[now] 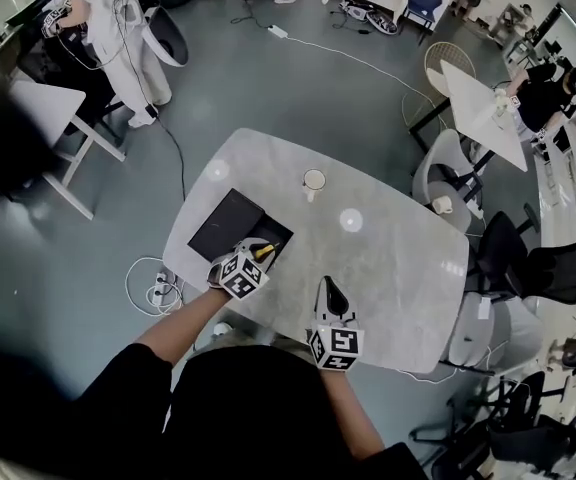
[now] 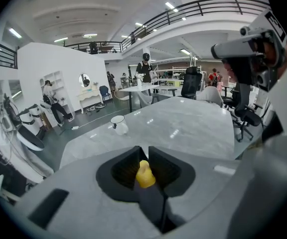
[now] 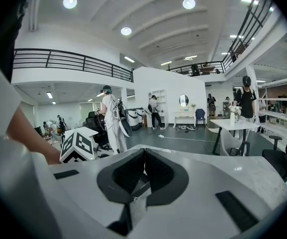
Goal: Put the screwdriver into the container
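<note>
The screwdriver, with a yellow handle, is clamped in my left gripper. In the left gripper view the yellow handle sits between the two dark pads, which press on it. The container is a black box at the table's left edge, and the left gripper's tip hangs over its near right corner. My right gripper rests over the table's front part, to the right of the left one. Its jaws are shut with nothing between them.
A white cup stands on the grey marble table beyond the container; it also shows in the left gripper view. Chairs stand to the table's right. People stand far back in the room.
</note>
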`<control>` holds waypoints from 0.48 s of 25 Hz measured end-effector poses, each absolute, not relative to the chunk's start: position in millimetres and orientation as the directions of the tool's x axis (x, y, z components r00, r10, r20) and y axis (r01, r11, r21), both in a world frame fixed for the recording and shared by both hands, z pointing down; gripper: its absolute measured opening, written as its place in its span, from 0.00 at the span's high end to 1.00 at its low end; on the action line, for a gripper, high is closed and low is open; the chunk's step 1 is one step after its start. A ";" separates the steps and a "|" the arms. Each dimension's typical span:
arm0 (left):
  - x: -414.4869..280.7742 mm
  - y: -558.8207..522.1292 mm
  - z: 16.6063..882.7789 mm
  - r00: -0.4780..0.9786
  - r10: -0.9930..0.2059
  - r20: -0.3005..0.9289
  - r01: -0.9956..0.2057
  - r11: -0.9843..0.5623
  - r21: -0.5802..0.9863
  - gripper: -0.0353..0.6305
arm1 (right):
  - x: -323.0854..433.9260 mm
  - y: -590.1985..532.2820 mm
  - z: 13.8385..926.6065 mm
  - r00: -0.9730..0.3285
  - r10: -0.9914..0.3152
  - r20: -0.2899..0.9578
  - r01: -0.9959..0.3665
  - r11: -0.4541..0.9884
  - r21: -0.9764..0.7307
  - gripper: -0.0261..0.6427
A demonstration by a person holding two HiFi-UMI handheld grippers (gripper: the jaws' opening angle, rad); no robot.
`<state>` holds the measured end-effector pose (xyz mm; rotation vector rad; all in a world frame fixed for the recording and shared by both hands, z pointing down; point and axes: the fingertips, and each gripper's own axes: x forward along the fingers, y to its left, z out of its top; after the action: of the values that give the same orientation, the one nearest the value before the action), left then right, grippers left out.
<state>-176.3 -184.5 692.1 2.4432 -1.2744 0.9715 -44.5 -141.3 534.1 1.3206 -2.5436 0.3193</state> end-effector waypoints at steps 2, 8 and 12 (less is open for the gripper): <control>-180.7 -184.5 699.0 0.403 -0.650 0.644 -0.804 -0.588 -0.090 0.84 | -51.3 -140.6 533.9 -0.555 -0.761 0.336 -0.820 0.569 -0.066 0.94; -194.3 -176.4 723.0 0.386 -0.652 0.653 -0.822 -0.564 -0.077 0.84 | -70.6 -128.3 529.4 -0.536 -0.767 0.352 -0.825 0.565 -0.024 0.94; -194.9 -171.3 740.6 0.382 -0.644 0.663 -0.834 -0.549 -0.053 0.84 | -66.8 -120.6 539.0 -0.512 -0.769 0.382 -0.842 0.538 -0.045 0.94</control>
<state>-194.9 -171.3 740.6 2.3554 -1.3003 0.9337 -66.8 -120.6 539.0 1.3343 -2.4631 0.3231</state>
